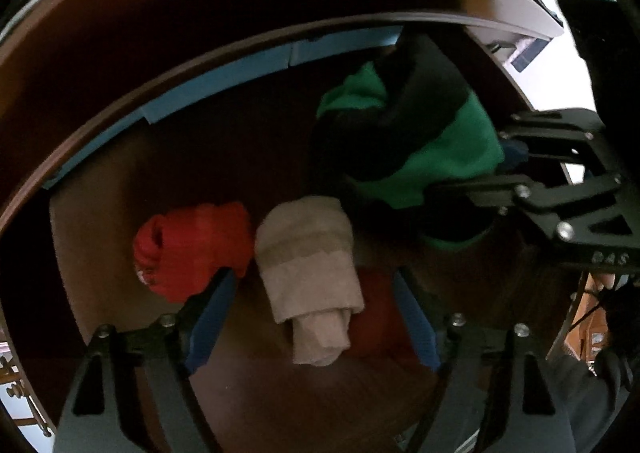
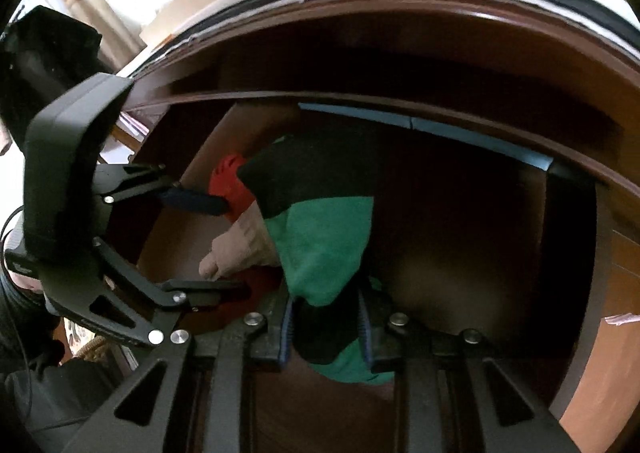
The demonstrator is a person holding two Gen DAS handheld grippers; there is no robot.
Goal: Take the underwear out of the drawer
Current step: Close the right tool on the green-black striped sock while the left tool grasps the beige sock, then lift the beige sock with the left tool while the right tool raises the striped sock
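Green-and-black underwear sits pinched in the right tool, while the left tool gapes around a beige roll at the drawer's six o'clock.

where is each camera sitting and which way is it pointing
Left wrist: on the left gripper, looking steeply down into the drawer at the beige roll between its open fingers, red roll beside it; a dark sleeve shows.
Right wrist: on the right gripper, facing down into the drawer, pads pressing the green-and-black underwear.
Shared: each sees the other gripper, all three garments, the drawer's blue strip.
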